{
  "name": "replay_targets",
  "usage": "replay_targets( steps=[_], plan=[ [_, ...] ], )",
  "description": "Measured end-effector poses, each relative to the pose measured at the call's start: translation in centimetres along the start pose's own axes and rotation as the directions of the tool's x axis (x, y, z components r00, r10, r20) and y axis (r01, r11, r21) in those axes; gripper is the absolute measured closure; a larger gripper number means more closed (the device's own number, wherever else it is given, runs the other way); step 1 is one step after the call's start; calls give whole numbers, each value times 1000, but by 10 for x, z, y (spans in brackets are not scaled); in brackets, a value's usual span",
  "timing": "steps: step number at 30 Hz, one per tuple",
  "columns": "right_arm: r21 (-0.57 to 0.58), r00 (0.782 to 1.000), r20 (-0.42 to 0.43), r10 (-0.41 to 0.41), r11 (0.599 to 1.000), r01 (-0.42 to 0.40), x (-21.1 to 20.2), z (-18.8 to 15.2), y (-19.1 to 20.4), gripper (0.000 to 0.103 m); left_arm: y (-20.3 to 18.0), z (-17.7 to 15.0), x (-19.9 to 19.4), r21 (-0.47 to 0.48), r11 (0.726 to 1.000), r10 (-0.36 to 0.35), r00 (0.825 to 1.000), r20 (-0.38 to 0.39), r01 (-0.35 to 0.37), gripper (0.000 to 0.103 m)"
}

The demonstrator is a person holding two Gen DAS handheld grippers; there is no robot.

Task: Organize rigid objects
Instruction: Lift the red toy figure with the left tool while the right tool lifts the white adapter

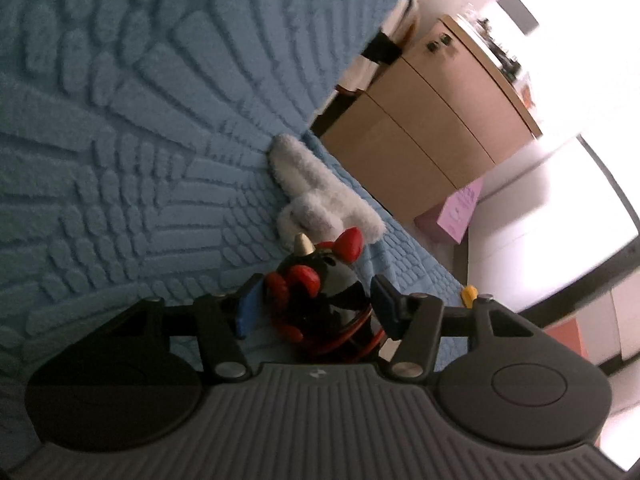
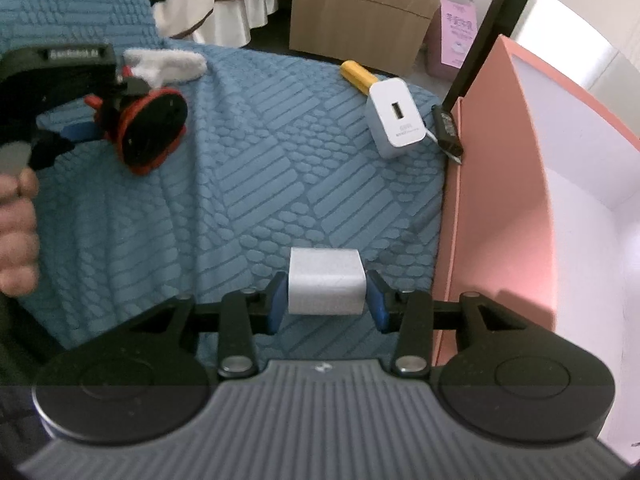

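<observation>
The right claw (image 2: 327, 300) gripped a silver-grey block (image 2: 325, 282); the left claw (image 1: 316, 306) stood open around a glossy black-and-red horned figurine (image 1: 320, 288).

Your left gripper (image 1: 316, 304): jaws apart, straddling the figurine (image 1: 320, 292). Your right gripper (image 2: 326, 300): clamped on the block (image 2: 325, 284), angled down.

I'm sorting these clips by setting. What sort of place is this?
Probably a bedroom at home: the work surface is a blue quilted bedspread, a wooden drawer chest stands beside it, and frilled clothing hangs nearby.
</observation>
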State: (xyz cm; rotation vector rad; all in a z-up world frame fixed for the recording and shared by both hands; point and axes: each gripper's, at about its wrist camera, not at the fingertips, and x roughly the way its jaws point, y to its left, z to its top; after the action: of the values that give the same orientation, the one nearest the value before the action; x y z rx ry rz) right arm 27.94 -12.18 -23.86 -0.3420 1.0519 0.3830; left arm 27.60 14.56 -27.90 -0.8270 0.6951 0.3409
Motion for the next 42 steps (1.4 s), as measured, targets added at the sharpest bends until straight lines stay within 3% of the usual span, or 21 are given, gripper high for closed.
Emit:
replay_targets(
  steps=[5,10,12,16,24,27,34,42],
  plan=[
    [23,1000,12,13,1000,-14,-7,1,-2,59,-23,-3,-15,153,987,-51,998,-30,55,45],
    [41,1000,16,14,999,-15,-9,-7,0,59,-49,-20,-36,345,936,-66,997,-40,75,51],
    [46,1000,10,16,999,-16,-9,-12,1,59,-52,-27,-44,370,925,-76,996,-46,88,54],
    [50,1000,19,14,999,-15,-12,-28,0,59,-54,-41,-56,419,903,-78,995,-54,94,74],
    [53,1000,-5,29,998,-29,-11,-58,1,59,-50,-51,-67,418,901,-83,993,-89,113,74],
    [49,1000,18,22,999,-22,-12,-63,3,59,-47,-49,-65,419,905,-43,995,-91,77,68],
    [83,999,52,4,997,-8,-11,-60,2,58,-43,-43,-57,404,914,3,995,-97,37,35],
    [76,998,59,-21,997,16,0,-59,2,55,-53,-39,-41,467,882,-17,994,-109,66,25]
  ],
)
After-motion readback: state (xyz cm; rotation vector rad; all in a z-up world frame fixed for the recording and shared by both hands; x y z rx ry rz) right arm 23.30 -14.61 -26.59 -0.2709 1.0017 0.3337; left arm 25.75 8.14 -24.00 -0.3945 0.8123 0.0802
